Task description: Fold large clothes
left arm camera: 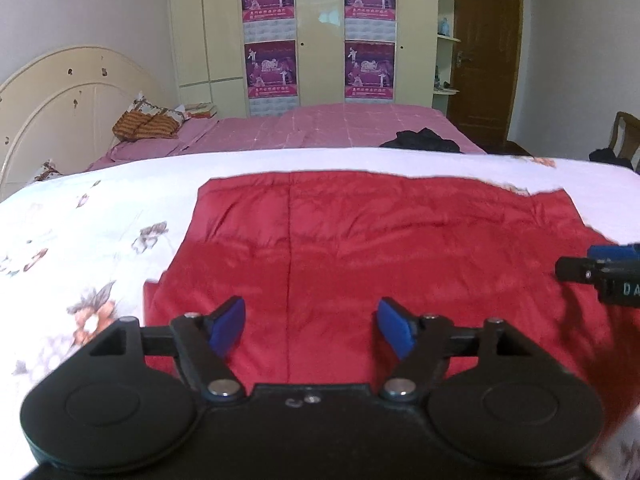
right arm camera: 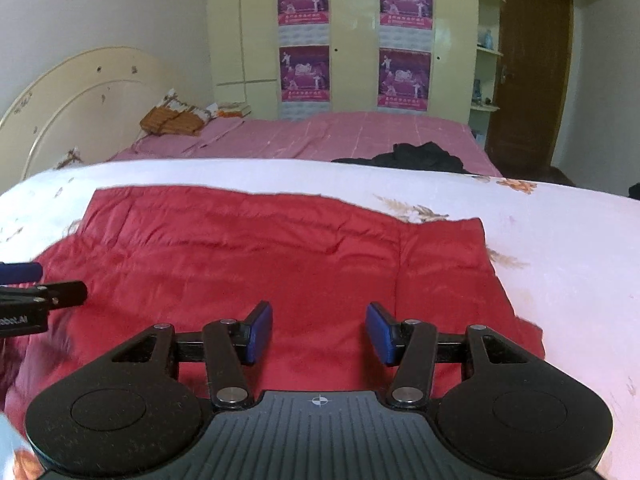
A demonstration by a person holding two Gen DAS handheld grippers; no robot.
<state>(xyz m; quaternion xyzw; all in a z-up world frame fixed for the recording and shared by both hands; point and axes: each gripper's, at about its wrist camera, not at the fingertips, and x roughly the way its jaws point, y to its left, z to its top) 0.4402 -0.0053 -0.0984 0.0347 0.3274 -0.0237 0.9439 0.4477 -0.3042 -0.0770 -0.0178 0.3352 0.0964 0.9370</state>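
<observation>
A red padded garment is laid out flat on a white floral sheet that covers the near bed, and it is seen in both wrist views. Its far edge runs roughly parallel to the far edge of the sheet, with a strip of white left between them. Its left side stops well short of the bed's left edge, and its right side ends in a squared corner near the sheet's right portion. A seam is seen running from the far edge toward the near edge, and quilted creases cross the fabric.

The step in hand is judged to be an early one: the garment appears spread and smoothed, and no fold is yet visible. The next move is judged to call for both near portions of the fabric to be pinched, lifted together and carried toward the far edge, with the two sides kept level so that the padded cloth does not bunch.

The left gripper is held low over the garment's near-left part, its jaws apart and nothing between them. The right gripper is held likewise over the near-right part, jaws apart and empty. Each is pointed forward along the bed, side by side.

Beyond, a pink bed with a dark heap of clothing is seen.
</observation>
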